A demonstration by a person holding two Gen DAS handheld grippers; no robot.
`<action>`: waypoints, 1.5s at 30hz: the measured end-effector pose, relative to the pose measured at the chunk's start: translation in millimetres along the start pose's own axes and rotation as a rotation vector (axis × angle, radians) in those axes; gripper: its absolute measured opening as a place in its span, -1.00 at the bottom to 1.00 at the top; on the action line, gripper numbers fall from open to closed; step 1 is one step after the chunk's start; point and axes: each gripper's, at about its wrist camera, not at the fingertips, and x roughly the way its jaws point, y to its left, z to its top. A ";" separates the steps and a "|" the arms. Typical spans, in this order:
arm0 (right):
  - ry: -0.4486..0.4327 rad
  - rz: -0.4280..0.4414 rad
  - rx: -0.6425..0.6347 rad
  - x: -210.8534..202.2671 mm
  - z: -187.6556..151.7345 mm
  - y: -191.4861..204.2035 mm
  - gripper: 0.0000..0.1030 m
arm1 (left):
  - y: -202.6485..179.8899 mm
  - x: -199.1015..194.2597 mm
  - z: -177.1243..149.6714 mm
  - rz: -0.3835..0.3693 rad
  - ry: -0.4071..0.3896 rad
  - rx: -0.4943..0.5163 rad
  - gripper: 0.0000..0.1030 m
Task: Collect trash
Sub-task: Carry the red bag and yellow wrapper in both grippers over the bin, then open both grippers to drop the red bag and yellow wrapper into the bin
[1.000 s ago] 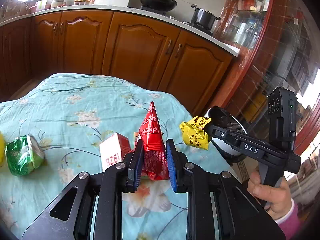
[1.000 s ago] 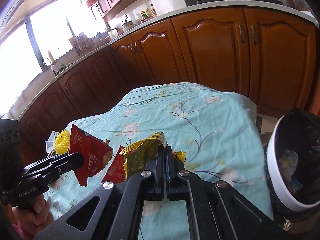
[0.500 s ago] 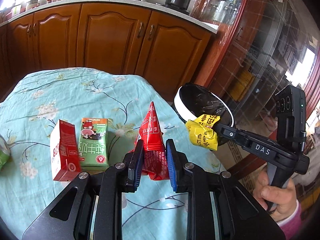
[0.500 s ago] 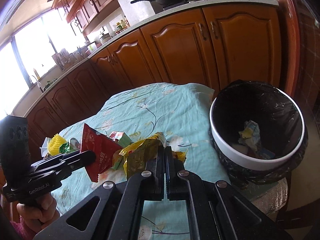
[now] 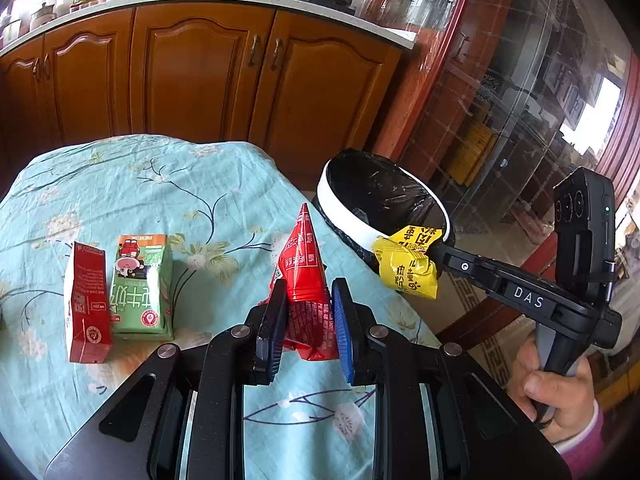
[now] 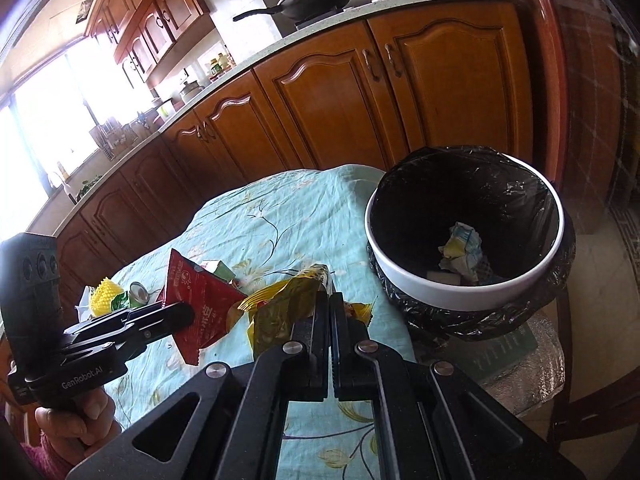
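My left gripper [image 5: 306, 294] is shut on a red snack wrapper [image 5: 306, 276], held above the table's right part; it also shows in the right wrist view [image 6: 200, 308]. My right gripper [image 6: 330, 300] is shut on a crumpled yellow wrapper [image 6: 280, 312], seen in the left wrist view [image 5: 406, 266] beside the bin's near rim. The white bin [image 6: 464, 292] with a black liner stands just off the table's right edge and holds some crumpled trash [image 6: 460, 248]. It also shows in the left wrist view [image 5: 352, 216].
A red carton [image 5: 86, 300] and a green carton [image 5: 142, 288] stand upright on the floral cloth [image 5: 160, 184]. A yellow spiky item [image 6: 105, 292] and a green can [image 6: 136, 294] lie further left. Wooden cabinets [image 5: 200, 76] stand behind the table.
Both grippers have swung right toward the bin with their wrappers still held. The bin now fills more of the right wrist view, and the yellow wrapper sits at its rim.
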 end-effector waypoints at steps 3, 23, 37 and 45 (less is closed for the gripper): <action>-0.006 -0.002 0.006 -2.5 0.2 -4.2 -0.99 | -3.4 2.4 2.3 -0.003 0.003 0.009 -0.60; -0.055 -0.048 0.055 -17.9 14.7 -45.1 -0.99 | -41.4 26.8 33.7 -0.030 0.001 0.097 -0.60; -0.083 -0.144 0.076 -10.9 52.6 -88.8 -0.99 | -71.8 89.2 88.5 -0.058 0.054 0.154 -0.60; -0.056 -0.181 0.078 5.8 68.3 -109.8 -0.99 | -83.7 126.8 100.6 -0.045 0.118 0.192 -0.60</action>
